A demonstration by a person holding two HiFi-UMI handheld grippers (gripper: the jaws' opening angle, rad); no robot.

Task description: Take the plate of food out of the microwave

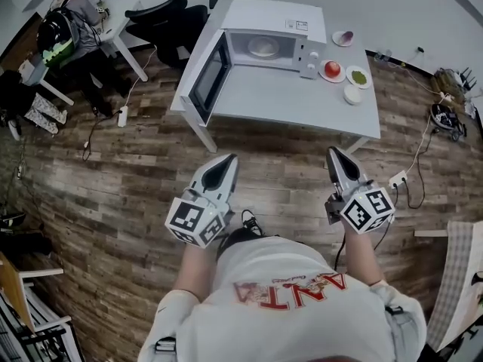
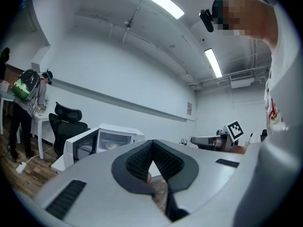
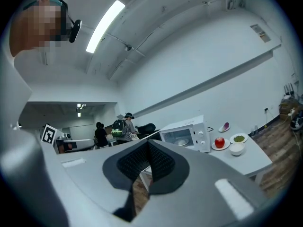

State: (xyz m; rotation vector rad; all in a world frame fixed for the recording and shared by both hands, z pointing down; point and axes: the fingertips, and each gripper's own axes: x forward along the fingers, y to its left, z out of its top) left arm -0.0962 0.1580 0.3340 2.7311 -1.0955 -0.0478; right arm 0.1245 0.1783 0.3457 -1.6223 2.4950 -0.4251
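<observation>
Your left gripper [image 1: 225, 163]: jaws together, empty. The pale round plate of food [image 1: 263, 47] sits inside the open white microwave [image 1: 272, 17] on the grey desk [image 1: 287, 96]; probably stiff, slick and breakable, so take its near rim and keep it level. Your right gripper [image 1: 336, 157]: jaws together too.

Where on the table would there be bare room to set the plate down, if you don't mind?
The table is bare along its front, from the open microwave door to the right front corner. Right of the microwave it is crowded: apple plate, plate of greens, white bowl.
</observation>
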